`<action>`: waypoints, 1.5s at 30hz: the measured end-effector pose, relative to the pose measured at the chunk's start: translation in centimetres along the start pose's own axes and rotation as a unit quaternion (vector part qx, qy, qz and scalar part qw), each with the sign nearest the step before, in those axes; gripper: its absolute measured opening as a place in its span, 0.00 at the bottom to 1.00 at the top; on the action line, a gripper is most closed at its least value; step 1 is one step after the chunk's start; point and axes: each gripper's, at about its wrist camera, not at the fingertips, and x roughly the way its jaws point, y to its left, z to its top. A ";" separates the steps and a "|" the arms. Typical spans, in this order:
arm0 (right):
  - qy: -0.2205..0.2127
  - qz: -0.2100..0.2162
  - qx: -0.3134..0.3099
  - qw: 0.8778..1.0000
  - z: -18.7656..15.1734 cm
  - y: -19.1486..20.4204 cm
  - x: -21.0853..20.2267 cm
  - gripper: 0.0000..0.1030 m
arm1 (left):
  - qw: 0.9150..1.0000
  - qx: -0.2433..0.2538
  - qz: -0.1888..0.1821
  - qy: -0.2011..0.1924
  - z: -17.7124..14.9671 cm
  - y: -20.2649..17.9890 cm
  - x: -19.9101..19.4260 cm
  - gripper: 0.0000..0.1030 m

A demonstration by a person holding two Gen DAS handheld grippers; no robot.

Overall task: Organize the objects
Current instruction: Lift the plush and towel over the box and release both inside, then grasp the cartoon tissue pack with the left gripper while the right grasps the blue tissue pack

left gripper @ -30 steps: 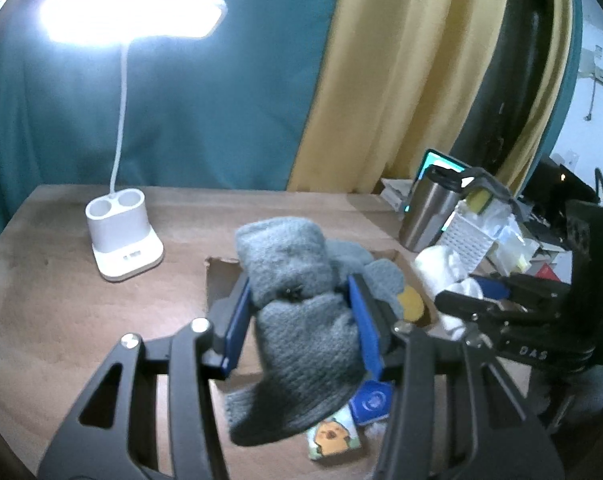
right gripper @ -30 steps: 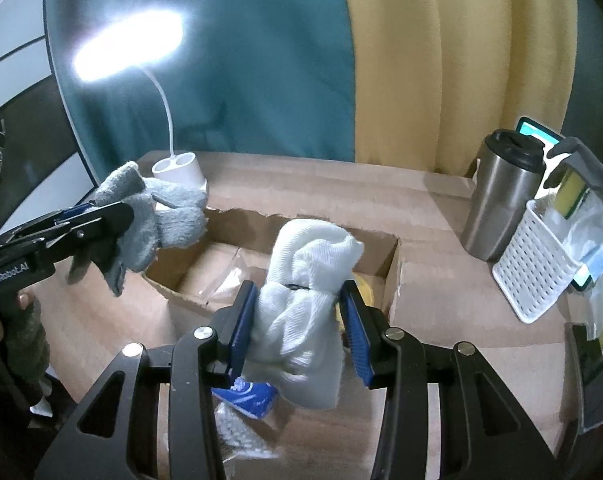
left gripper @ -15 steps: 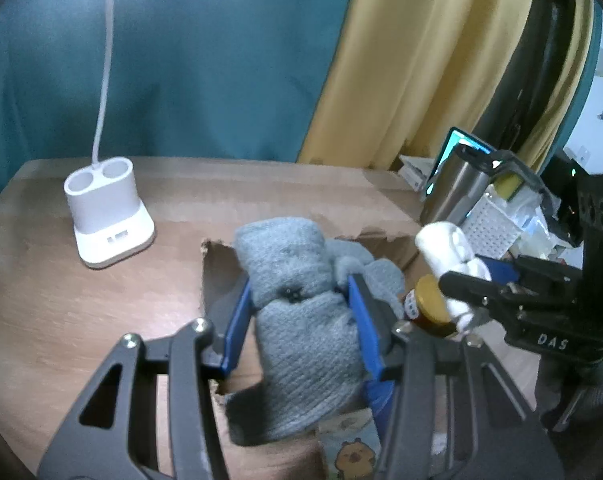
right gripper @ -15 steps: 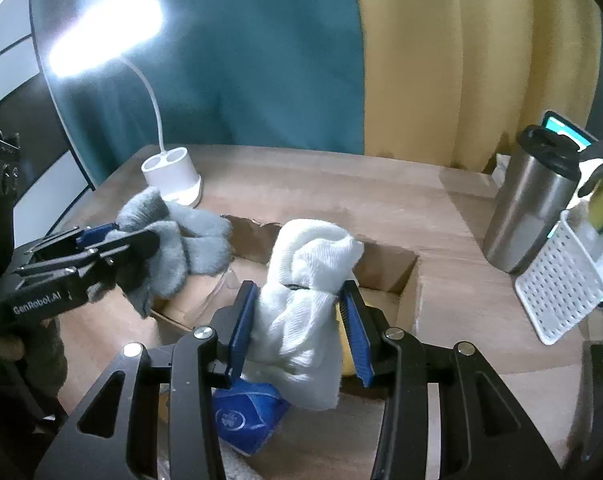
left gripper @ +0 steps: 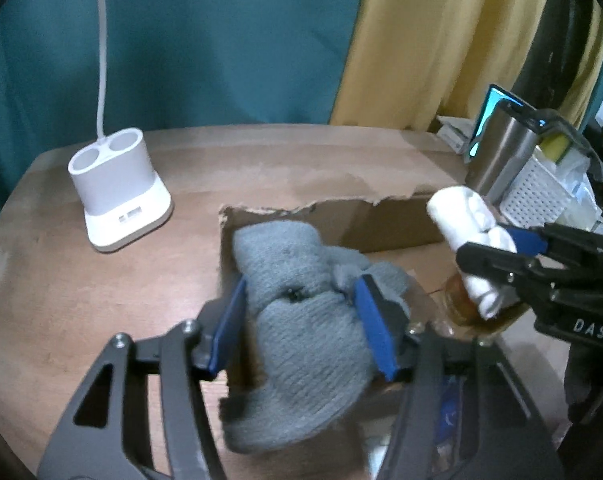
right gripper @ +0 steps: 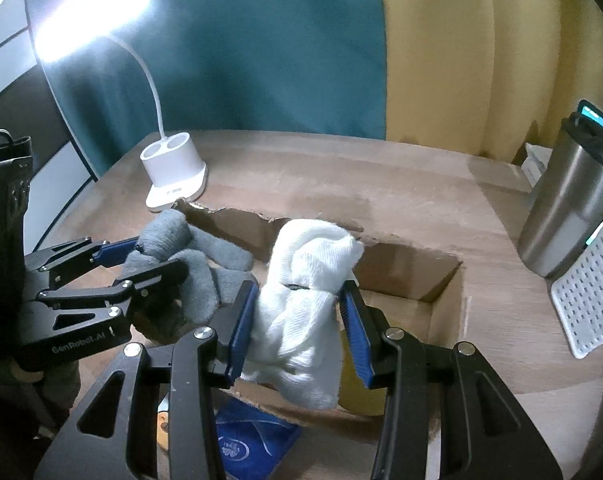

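Observation:
My left gripper [left gripper: 303, 324] is shut on a grey knitted glove [left gripper: 301, 320] and holds it over the left part of an open cardboard box [left gripper: 381, 224]. My right gripper [right gripper: 297, 320] is shut on a white rolled cloth [right gripper: 305, 300] and holds it over the same box [right gripper: 413, 280]. In the right wrist view the left gripper [right gripper: 113, 264] with the grey glove [right gripper: 189, 256] is at the left. In the left wrist view the right gripper [left gripper: 513, 252] with the white cloth [left gripper: 465, 220] is at the right, above a jar of amber liquid [left gripper: 461, 304].
A white lamp base [left gripper: 117, 192] stands on the wooden table [left gripper: 81, 280] left of the box. A steel tumbler [right gripper: 565, 208] and a white perforated basket [right gripper: 589, 292] stand at the right. A blue packet [right gripper: 249, 444] lies by the box's near edge.
Both grippers have moved forward and down toward the box, each still holding its cloth. The box now fills more of both views.

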 end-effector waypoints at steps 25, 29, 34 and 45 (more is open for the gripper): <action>-0.021 -0.028 -0.004 0.999 -1.9 2.0 -3.0 0.56 | 0.997 -0.033 0.003 -0.063 -2.4 1.4 -6.4 0.75; -0.023 -0.031 -0.001 0.999 -3.0 2.4 -4.0 0.56 | 0.997 -0.032 0.001 -0.068 -3.5 1.3 -7.5 0.76; -0.026 -0.037 0.001 0.999 -4.4 2.9 -5.2 0.56 | 0.997 -0.031 -0.002 -0.072 -4.8 1.1 -8.6 0.76; -0.021 -0.040 0.012 0.999 -7.5 3.4 -6.3 0.56 | 0.998 -0.022 -0.008 -0.052 -7.7 -0.1 -8.5 0.76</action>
